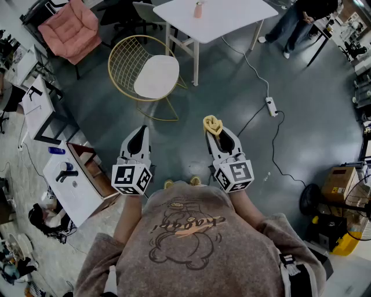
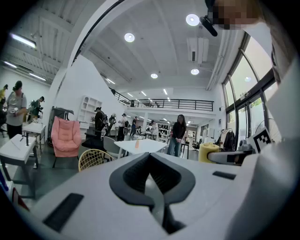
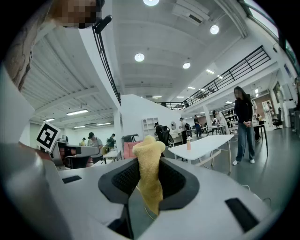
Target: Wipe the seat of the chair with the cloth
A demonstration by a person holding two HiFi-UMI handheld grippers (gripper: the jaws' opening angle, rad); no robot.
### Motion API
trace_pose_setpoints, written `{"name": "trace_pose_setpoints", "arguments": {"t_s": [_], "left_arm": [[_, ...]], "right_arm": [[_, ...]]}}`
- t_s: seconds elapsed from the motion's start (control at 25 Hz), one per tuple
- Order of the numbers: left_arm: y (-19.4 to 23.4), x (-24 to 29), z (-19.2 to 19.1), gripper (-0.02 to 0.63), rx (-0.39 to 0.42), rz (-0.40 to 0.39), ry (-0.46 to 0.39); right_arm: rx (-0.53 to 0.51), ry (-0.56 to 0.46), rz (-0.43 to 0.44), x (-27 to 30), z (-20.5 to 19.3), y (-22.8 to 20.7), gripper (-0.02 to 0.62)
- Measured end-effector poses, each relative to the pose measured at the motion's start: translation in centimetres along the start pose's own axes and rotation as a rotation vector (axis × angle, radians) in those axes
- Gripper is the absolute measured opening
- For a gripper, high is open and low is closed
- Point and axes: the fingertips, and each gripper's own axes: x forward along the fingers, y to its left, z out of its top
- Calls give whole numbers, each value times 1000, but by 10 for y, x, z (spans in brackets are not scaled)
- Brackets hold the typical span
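1. Head view: we see both hand-held tools out in front of a person in a brown printed sweater (image 1: 191, 243).
   - The left gripper (image 1: 141, 131) has its jaws together and nothing in them.
   - The right gripper (image 1: 217, 131) is clamped on a crumpled yellow terry cloth (image 1: 213, 124), which sticks out at the tip, at 12 o'clock.
   - The gold wire chair (image 1: 124, 61) stands on the grey floor at 12 o'clock of the left gripper, well apart from both tools.
   - Its white round seat pad (image 1: 156, 75) is bare, and the cloth is not touching it.
   - A white square table (image 1: 223, 20) sits at 1 o'clock of the chair with a small orange bottle (image 1: 198, 10) on it.
   - A pink padded armchair (image 1: 72, 29) is at 10 o'clock of the chair.
   - A white power strip (image 1: 271, 106) lies at 2 o'clock of the right gripper.
2. Left gripper view:
   - The left gripper (image 2: 150, 155) has its jaws pressed together, empty.
   - The chair (image 2: 93, 159) shows at 10 o'clock of the jaws, with the armchair (image 2: 65, 136) further left.
   - The table (image 2: 143, 146) is at 12 o'clock.
   - The cloth (image 2: 208, 152) shows at 3 o'clock, in the other tool.
3. Right gripper view:
   - The right gripper (image 3: 148, 162) has its jaws pinching the cloth (image 3: 149, 149), which stands upright between them and pokes above the tips.
   - The table (image 3: 204, 145) is at 2 o'clock, with a person in dark clothes (image 3: 243, 124) standing beside it.
   - We cannot pick out the chair here.
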Motion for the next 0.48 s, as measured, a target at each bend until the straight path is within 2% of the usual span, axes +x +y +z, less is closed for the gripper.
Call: {"name": "trace_pose_setpoints", "arguments": {"t_s": [0.32,0.48], "left_arm": [[-15,0,-1,9,8,7,3],[-28,1,-10,9,13,24,-5]], "right_arm": [[28,-36,20,-10,8,-10,121],[10,-40,38,-22,5,-25,121]]}}
